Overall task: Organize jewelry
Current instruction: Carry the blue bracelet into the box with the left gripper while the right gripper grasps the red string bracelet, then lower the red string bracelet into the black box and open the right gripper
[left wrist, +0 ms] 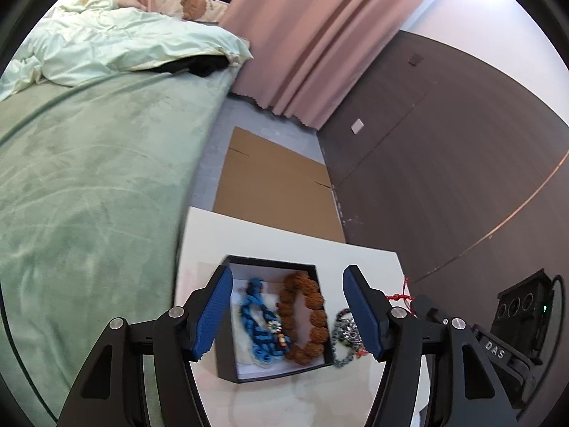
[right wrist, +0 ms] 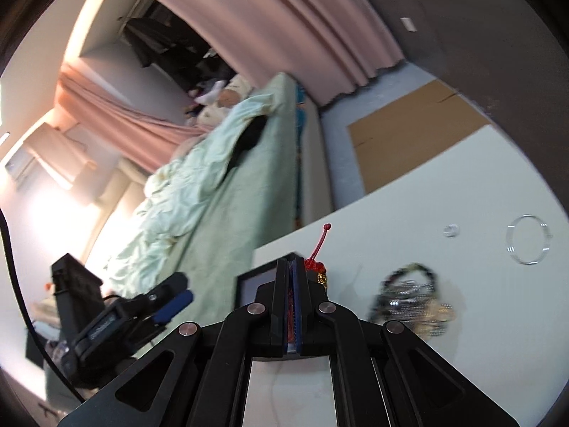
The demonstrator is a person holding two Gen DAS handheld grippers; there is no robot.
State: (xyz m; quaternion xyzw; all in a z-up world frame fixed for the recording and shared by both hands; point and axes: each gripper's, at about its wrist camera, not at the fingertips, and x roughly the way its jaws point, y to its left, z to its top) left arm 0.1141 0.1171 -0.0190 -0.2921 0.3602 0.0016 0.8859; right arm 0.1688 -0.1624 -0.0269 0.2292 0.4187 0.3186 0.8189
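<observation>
White tabletop (left wrist: 270, 238) beside green-covered bed (left wrist: 89, 185), pink curtain (left wrist: 306, 42) and flat cardboard (left wrist: 270, 178) behind. Your left gripper (left wrist: 286, 311) hovers over black box (left wrist: 231, 356), jaws wide apart, holding nothing; blue braided piece (left wrist: 258, 323) and brown bead bracelet (left wrist: 306, 320) lie inside. Your right gripper (right wrist: 295, 274) clamped tight on red tasselled cord (right wrist: 318, 249), near box edge. Carry cord over box rim, lower before letting go, mind dangling tail. Dark bead heap (right wrist: 412, 299), clear bangle (right wrist: 529, 243) and small ring (right wrist: 451, 230) wait on table
</observation>
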